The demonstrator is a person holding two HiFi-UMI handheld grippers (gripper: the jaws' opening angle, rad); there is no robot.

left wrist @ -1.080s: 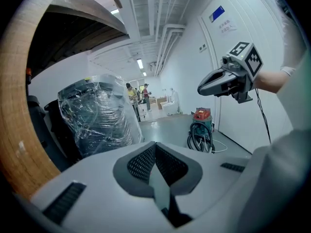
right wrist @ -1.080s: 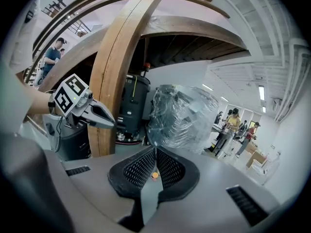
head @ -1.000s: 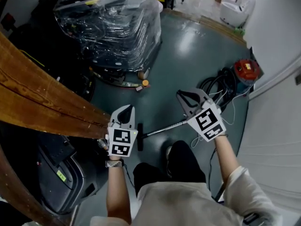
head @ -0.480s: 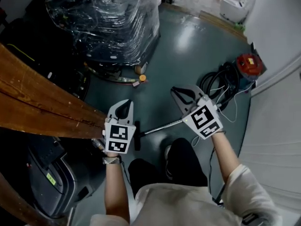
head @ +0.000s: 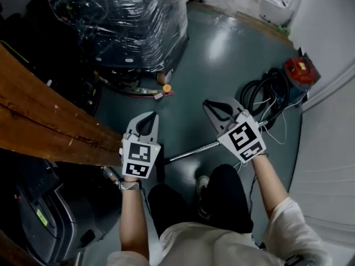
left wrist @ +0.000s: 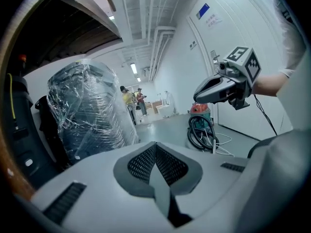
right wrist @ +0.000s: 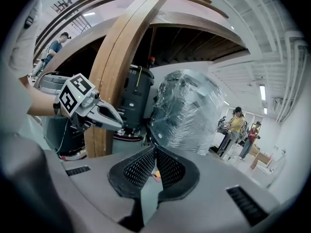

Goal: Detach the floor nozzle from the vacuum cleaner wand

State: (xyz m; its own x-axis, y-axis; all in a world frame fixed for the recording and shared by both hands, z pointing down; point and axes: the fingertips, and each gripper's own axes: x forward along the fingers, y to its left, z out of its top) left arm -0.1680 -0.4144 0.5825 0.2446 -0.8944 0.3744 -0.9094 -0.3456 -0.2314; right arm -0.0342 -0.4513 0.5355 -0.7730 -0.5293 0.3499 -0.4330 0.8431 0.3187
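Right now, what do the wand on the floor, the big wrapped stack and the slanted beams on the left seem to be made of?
Wand: probably polished metal; a thin, bright silvery tube.
Wrapped stack: clear glossy plastic film, crinkled with white glints; the dark contents cannot be told.
Beams: wood, brown with visible grain streaks and a slight sheen, perhaps varnished.

Glossy grey-green floor (head: 222, 54): film-wrapped load (head: 127, 21) upper left; red vacuum (head: 299, 71) with coiled hose (head: 260, 96) at right; wand (head: 194, 151) lying at centre.
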